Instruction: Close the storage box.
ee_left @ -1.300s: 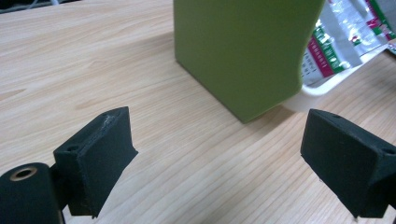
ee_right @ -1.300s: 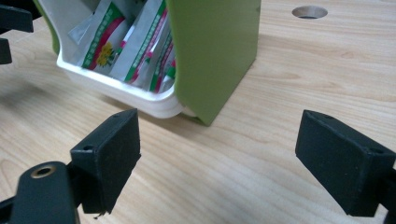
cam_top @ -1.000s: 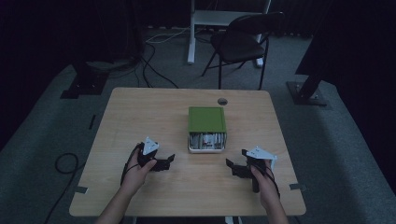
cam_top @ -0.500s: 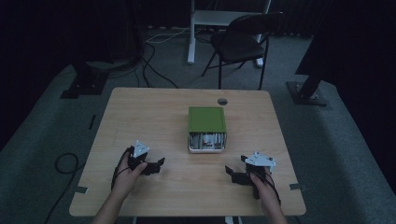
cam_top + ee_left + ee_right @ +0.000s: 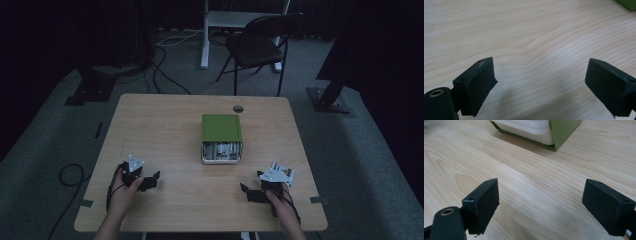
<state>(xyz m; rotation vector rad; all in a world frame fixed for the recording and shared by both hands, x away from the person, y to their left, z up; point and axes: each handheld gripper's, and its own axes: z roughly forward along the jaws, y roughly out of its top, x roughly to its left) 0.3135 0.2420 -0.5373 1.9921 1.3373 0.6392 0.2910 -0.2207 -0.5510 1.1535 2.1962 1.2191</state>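
Green rectangular box with a white inner tray (image 5: 221, 139) standing mid-surface, open end toward the person. Ahead of both sets of jaws: right gripper (image 5: 250, 192) somewhat nearer than left gripper (image 5: 151, 181). Both spread wide, empty, low over the pale wooden surface (image 5: 165, 125).

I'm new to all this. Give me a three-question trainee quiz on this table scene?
1. True or false: the left gripper holds the green box with a white drawer.
2. The box stands on a: A) metal bench B) light wooden table C) carpet
3. How do the right gripper jaws stand?

Key: 1 false; 2 B; 3 wide open, nothing between them.
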